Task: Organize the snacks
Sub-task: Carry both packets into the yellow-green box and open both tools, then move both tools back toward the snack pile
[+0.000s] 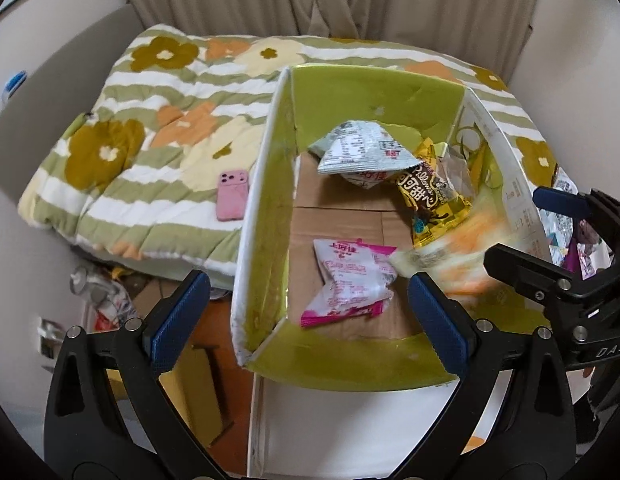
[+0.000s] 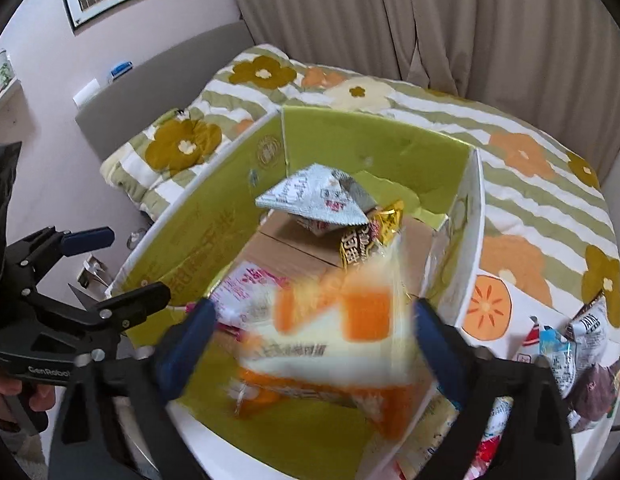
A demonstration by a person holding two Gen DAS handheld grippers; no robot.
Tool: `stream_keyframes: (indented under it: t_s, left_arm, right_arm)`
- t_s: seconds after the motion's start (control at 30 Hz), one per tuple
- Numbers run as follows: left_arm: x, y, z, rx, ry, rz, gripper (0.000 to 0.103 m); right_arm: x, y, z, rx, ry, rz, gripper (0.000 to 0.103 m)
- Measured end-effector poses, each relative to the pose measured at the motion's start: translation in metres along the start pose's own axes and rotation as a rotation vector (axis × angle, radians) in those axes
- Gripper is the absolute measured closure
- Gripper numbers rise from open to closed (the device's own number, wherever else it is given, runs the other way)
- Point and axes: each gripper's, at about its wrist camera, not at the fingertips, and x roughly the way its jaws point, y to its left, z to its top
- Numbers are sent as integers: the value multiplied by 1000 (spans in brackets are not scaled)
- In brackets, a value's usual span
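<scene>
Now the right gripper (image 2: 314,340) has its jaws spread wide, and the blurred orange-and-cream snack packet (image 2: 334,344) between them looks freed, dropping into the green-lined cardboard box (image 1: 374,88). The left gripper (image 1: 310,320) hangs over the box, jaws released and empty. Judged best: let the packet settle inside the box before reaching for the loose packets (image 2: 570,344) on the bed beside it.
</scene>
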Motion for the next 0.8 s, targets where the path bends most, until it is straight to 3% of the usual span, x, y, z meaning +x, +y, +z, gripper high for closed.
stream_keyframes:
  t_s: [0.27, 0.57, 0.8]
  left_arm:
    - [-9, -3, -3, -12, -6, 3, 4]
    - [-43, -14, 4, 23, -95, 5, 4]
    - [-62, -28, 4, 76, -129, -35, 4]
  right_arm:
    - [-10, -5, -7, 6, 11, -17, 0]
    - [-48, 0, 0, 18, -58, -56, 0]
    - [-78, 2, -7, 41, -110, -112, 0]
